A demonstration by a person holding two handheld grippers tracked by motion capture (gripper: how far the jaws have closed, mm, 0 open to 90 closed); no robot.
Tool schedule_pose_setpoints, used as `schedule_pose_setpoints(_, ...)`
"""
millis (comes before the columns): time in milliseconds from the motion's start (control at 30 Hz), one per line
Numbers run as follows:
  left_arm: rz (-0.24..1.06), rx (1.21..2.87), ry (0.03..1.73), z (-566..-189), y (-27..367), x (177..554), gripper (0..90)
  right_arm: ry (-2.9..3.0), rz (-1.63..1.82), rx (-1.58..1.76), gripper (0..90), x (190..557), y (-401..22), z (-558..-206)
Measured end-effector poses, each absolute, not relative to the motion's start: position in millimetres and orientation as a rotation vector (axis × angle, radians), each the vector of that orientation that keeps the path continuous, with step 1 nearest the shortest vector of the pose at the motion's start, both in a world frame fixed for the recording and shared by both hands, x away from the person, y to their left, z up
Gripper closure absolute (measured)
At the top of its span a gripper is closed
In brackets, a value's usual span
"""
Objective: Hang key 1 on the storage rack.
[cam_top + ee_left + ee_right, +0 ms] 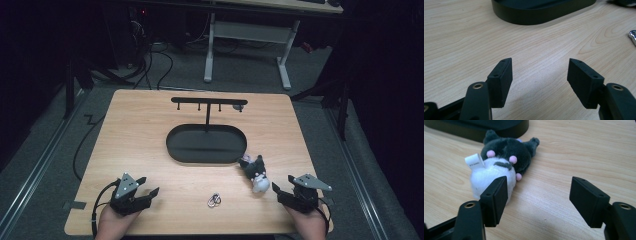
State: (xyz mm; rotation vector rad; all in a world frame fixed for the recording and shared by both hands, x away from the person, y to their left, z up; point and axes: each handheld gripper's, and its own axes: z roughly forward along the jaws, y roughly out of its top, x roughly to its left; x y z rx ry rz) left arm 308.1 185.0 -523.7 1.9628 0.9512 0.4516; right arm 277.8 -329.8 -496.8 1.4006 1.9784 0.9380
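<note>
Grippers rest at the near edge of the table [150, 120] in the high view, left gripper [148, 192] and right gripper [278, 192] both wide open and empty. A plush toy [256, 174] lies by the black tray [206, 144], with a small ring [214, 200] nearer.

Left gripper view: bare wood between the jaws; the tray [541, 15] is ahead.

Right gripper view: the toy [499, 167] sits off to one side, by one jaw. I think the hand should slide over first, so the toy is in the middle, then close gently.
</note>
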Motion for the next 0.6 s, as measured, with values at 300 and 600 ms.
schedule_pose_setpoints(300,0.447,1.962,0.940,-522,186,308,37.5,2.048,0.892,1.387,26.5,283,-320,-490)
schedule_pose_setpoints(600,0.448,1.959,0.935,-522,186,307,37.5,2.120,0.841,1.393,22.8,288,-318,-482)
